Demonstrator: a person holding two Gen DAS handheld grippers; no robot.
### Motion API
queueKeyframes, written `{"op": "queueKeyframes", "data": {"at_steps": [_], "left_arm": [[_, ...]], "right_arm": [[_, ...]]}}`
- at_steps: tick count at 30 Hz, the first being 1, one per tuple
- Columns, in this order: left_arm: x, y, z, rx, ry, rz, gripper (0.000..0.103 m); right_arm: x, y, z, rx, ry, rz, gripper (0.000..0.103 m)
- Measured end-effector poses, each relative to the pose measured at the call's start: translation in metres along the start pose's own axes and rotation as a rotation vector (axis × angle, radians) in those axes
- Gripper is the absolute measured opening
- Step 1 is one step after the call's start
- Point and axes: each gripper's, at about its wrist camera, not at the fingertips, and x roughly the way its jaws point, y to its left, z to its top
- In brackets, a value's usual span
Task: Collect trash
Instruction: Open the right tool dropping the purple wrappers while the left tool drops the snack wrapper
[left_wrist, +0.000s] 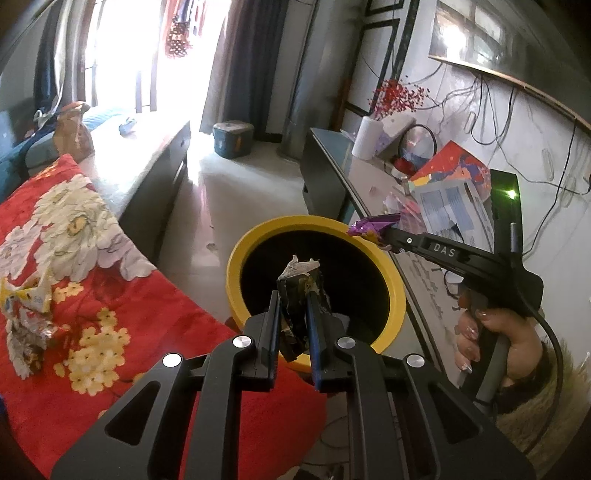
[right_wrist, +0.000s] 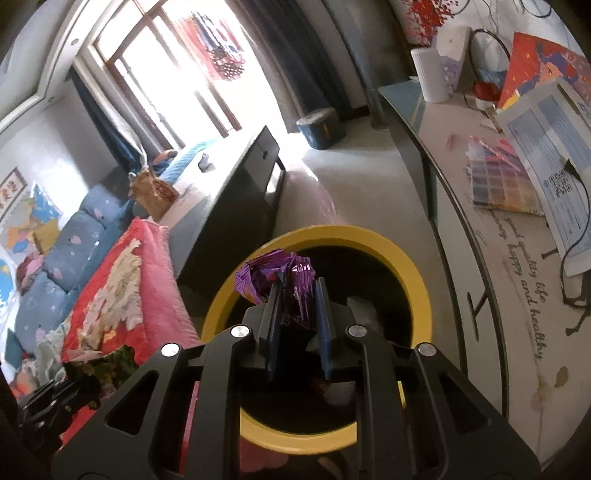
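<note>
A yellow-rimmed bin (left_wrist: 236, 258) with a black inside stands on the floor between the red flowered blanket and the table. My left gripper (left_wrist: 293, 291) is shut on a crumpled dark wrapper (left_wrist: 297, 280), held over the bin's near rim. In the left wrist view the right gripper (left_wrist: 384, 230) reaches in from the right, shut on a purple foil wrapper (left_wrist: 373, 225) above the bin's far rim. In the right wrist view the right gripper (right_wrist: 297, 282) holds the purple wrapper (right_wrist: 266, 275) over the bin (right_wrist: 421, 288), with pale trash (right_wrist: 364, 308) lying inside.
More crumpled wrappers (left_wrist: 26, 314) lie on the red flowered blanket (left_wrist: 110, 277) at left. The table (right_wrist: 491, 288) at right carries papers, a colour chart, a paper roll (left_wrist: 367, 136) and cables. A person's hand (left_wrist: 491, 339) grips the right tool's handle. A dark low cabinet (right_wrist: 236, 206) stands behind the bin.
</note>
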Motion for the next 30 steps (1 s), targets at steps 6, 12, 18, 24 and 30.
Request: {"op": "queueKeyframes", "data": {"at_steps": [6,12,18,24,30], "left_arm": [[0.019,-0.007,-0.004,0.015,0.027,-0.008,0.013],[0.039,-0.010,-0.007,0.015,0.064,-0.018,0.013],[0.059,-0.012,-0.009,0.019,0.097,-0.024,0.013],[0.079,-0.013,-0.003,0.034,0.122,-0.016,0.021],[0.080,-0.007,0.000,0.009,0.111,-0.007,0.064]], "right_arm": [[0.009,-0.012,-0.004,0.023,0.022,-0.023,0.014],[0.017,-0.020,-0.007,0.036,0.048,-0.035,0.017],[0.021,-0.026,-0.011,0.060,0.061,-0.043,0.023],[0.023,-0.031,-0.012,0.080,0.063,-0.050,0.033],[0.017,-0.032,-0.009,0.072,0.031,-0.073,0.048]]}}
